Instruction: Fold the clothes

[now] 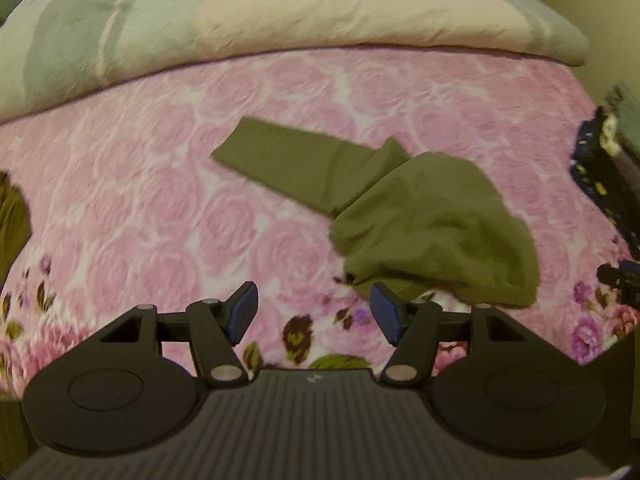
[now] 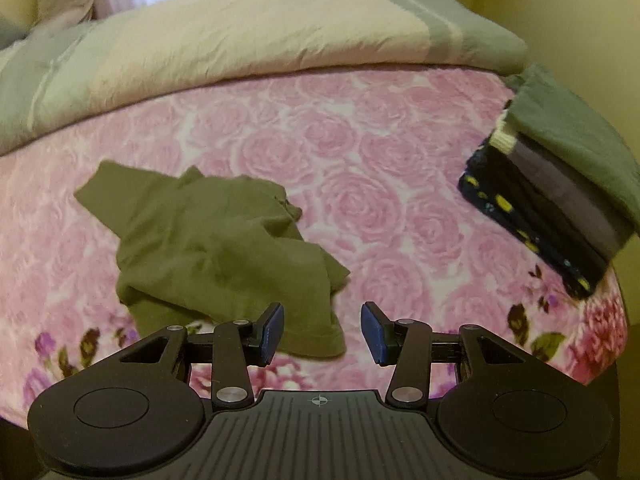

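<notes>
An olive-green garment (image 1: 420,208) lies crumpled on the pink rose-patterned bedspread (image 1: 160,200), with one flat part stretched out to the far left. My left gripper (image 1: 314,314) is open and empty, just in front of the garment's near edge. In the right wrist view the same garment (image 2: 216,240) lies left of centre. My right gripper (image 2: 322,332) is open and empty, with its left finger pad (image 2: 272,332) over the garment's near hem.
A stack of folded clothes (image 2: 560,196) sits at the bed's right edge and shows in the left wrist view (image 1: 604,168) too. A rolled cream and grey-green duvet (image 2: 240,48) runs along the far side. More olive cloth (image 1: 12,224) lies at the left edge.
</notes>
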`<action>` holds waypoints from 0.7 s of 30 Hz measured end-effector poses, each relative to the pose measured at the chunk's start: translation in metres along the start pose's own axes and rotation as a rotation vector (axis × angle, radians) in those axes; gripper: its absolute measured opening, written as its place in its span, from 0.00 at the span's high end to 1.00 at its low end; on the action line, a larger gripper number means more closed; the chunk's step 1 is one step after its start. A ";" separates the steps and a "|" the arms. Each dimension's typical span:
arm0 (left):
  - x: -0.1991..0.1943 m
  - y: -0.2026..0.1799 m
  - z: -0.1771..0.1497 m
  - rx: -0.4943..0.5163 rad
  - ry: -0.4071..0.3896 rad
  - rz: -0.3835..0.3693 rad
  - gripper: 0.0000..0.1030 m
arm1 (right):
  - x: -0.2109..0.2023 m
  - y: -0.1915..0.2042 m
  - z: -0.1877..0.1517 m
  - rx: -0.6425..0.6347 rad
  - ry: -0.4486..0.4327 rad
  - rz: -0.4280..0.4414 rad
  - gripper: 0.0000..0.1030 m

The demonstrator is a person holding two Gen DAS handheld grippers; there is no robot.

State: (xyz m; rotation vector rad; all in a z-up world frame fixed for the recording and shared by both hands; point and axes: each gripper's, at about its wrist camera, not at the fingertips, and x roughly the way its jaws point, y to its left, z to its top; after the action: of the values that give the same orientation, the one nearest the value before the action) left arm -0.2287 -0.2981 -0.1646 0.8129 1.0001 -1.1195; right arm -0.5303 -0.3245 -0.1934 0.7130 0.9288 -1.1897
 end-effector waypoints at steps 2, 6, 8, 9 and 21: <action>0.005 0.001 -0.003 -0.031 0.019 0.022 0.43 | 0.016 -0.002 0.002 -0.028 0.022 0.002 0.55; 0.016 0.014 -0.009 -0.090 0.049 0.046 0.43 | 0.051 -0.014 0.007 -0.035 0.081 0.004 0.55; 0.021 0.020 -0.011 -0.101 0.060 0.056 0.43 | 0.073 -0.028 0.012 0.008 0.114 0.005 0.55; 0.025 0.024 -0.011 -0.104 0.066 0.061 0.43 | 0.083 -0.036 0.014 0.038 0.129 0.007 0.55; 0.053 0.061 -0.004 -0.067 0.078 0.071 0.43 | 0.129 -0.214 0.022 1.269 0.283 0.261 0.55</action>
State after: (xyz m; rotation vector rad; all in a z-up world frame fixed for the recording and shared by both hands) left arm -0.1639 -0.2962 -0.2138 0.8371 1.0596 -0.9950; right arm -0.7203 -0.4530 -0.2957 1.9769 0.1650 -1.3869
